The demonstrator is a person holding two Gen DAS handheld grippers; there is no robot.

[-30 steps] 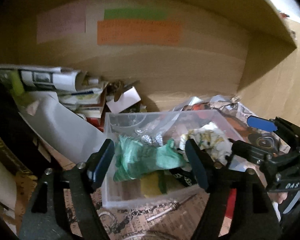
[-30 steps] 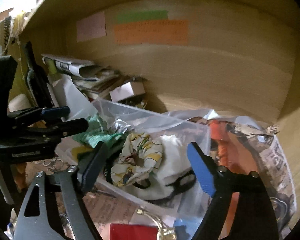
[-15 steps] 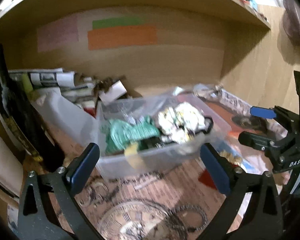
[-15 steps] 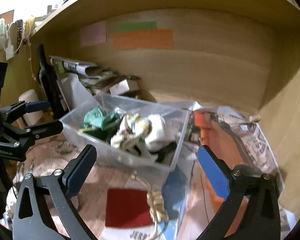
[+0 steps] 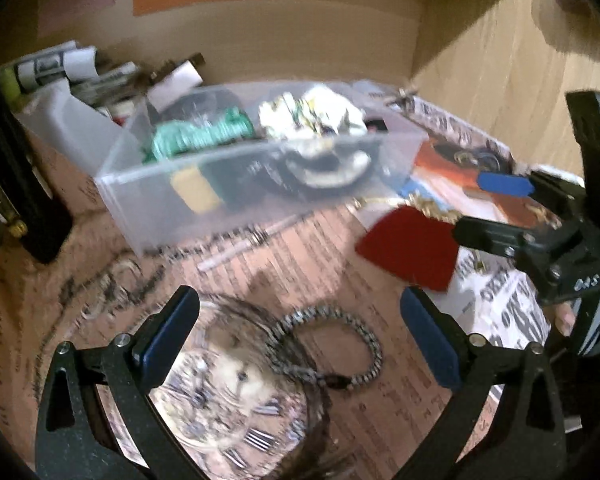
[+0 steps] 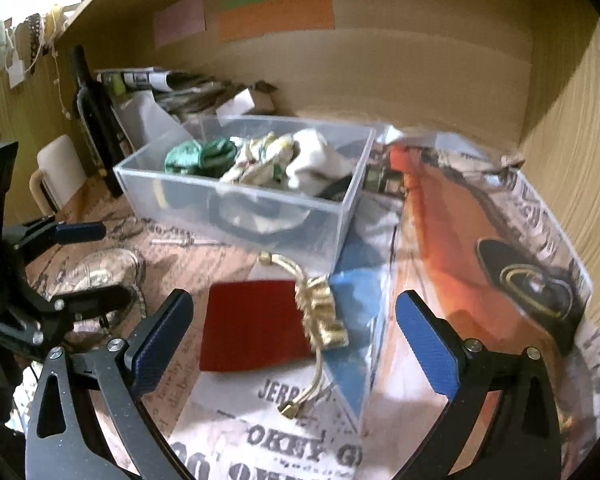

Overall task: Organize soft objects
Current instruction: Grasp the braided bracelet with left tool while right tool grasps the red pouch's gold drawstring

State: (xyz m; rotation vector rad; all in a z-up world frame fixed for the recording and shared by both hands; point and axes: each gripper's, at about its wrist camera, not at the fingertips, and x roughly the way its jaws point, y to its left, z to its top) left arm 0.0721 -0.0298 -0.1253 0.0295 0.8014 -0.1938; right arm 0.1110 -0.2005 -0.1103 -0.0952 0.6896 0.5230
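Observation:
A clear plastic bin (image 5: 148,200) (image 6: 236,204) stands on the printed shelf liner. It holds a green scrunchie (image 5: 200,136) (image 6: 198,154), a white patterned scrunchie (image 5: 312,114) (image 6: 260,160) and other soft items. My left gripper (image 5: 298,334) is open and empty, well in front of the bin, over a metal chain bracelet (image 5: 332,344). My right gripper (image 6: 294,338) is open and empty, over a red pouch (image 6: 252,326) with a gold cord (image 6: 320,312). The right gripper also shows at the right edge of the left wrist view (image 5: 496,204).
A dark bottle (image 6: 94,108) and a stack of papers (image 6: 160,80) stand behind and left of the bin. A white mug (image 6: 54,172) sits at the left. Wooden walls close the back and right. A metal pen (image 5: 252,244) lies before the bin.
Both grippers have pulled back from the bin and opened wider. The green scrunchie that was between my left fingers now lies in the bin.

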